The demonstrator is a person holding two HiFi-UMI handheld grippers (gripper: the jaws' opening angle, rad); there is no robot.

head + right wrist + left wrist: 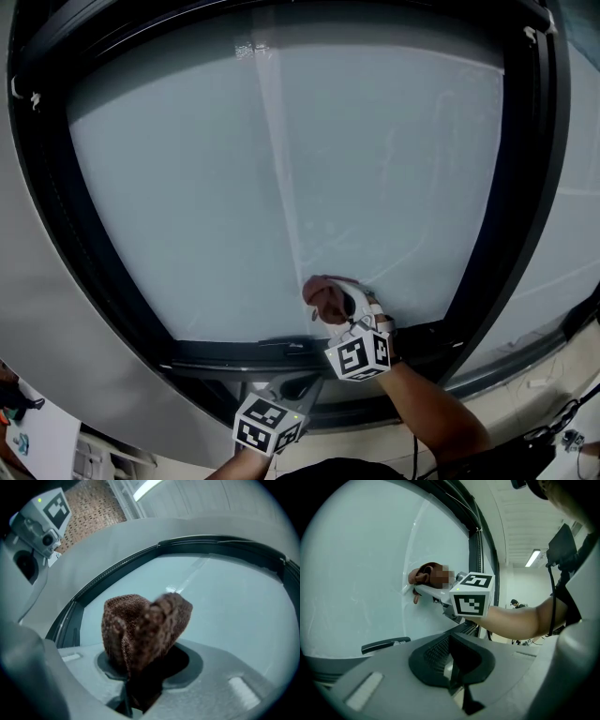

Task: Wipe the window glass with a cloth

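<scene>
Cloth point(140, 630) is bunched tight in my right claw point(349, 314), low on the window glass point(206, 187) right of centre, left claw point(457, 679) closed on nothing, so I'd press firm and overlap my strokes.

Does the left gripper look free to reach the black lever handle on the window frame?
Likely yes: the left gripper is empty, nothing lies between it and the black lever handle, and the right gripper holds its brown knitted cloth higher up.
</scene>
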